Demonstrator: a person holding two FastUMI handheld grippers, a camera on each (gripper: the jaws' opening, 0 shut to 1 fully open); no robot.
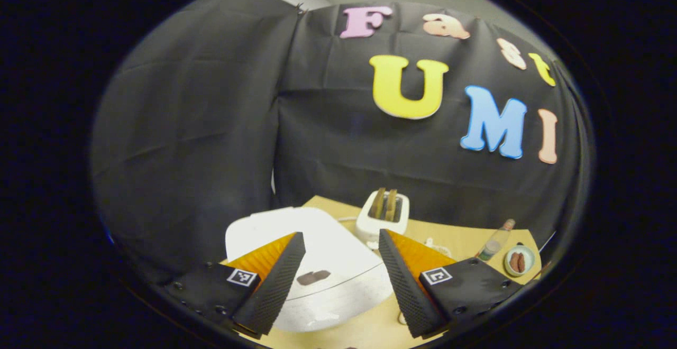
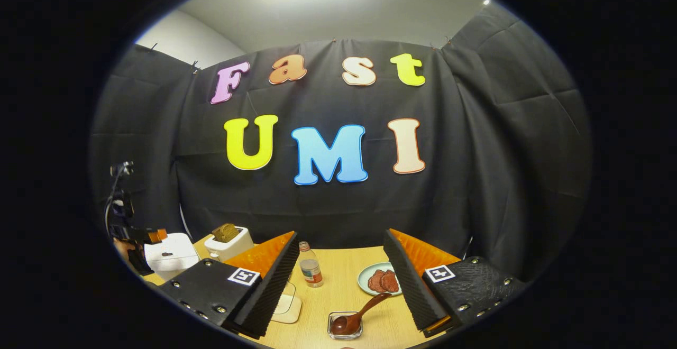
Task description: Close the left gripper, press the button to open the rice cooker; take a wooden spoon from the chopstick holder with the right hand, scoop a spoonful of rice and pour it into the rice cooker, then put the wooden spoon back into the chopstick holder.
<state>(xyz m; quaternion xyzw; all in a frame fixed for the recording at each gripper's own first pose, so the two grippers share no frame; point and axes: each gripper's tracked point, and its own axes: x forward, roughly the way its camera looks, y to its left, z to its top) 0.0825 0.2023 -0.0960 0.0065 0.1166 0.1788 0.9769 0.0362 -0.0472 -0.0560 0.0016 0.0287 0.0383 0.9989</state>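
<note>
1. In the left gripper view, your left gripper hangs over the white rice cooker with its two fingers spread wide apart and nothing between them.
2. The rice cooker's lid is down; a dark button on its top shows in the gap between the fingers.
3. Behind the cooker on the wooden table stands a white toaster with two slices in its slots.
4. To the right on that table you see a small bottle and, just beside it, a plate with brownish pieces on it.
5. In the right gripper view, your right gripper is also held apart and grips nothing.
6. The wooden spoon rests low between the fingers, its bowl in a small clear square holder and its handle tilted up to the right.
7. Farther back sit the bottle and the plate.
8. At the far left you can see the rice cooker, the toaster behind it, and your other gripper touching or just beside the cooker.
</note>
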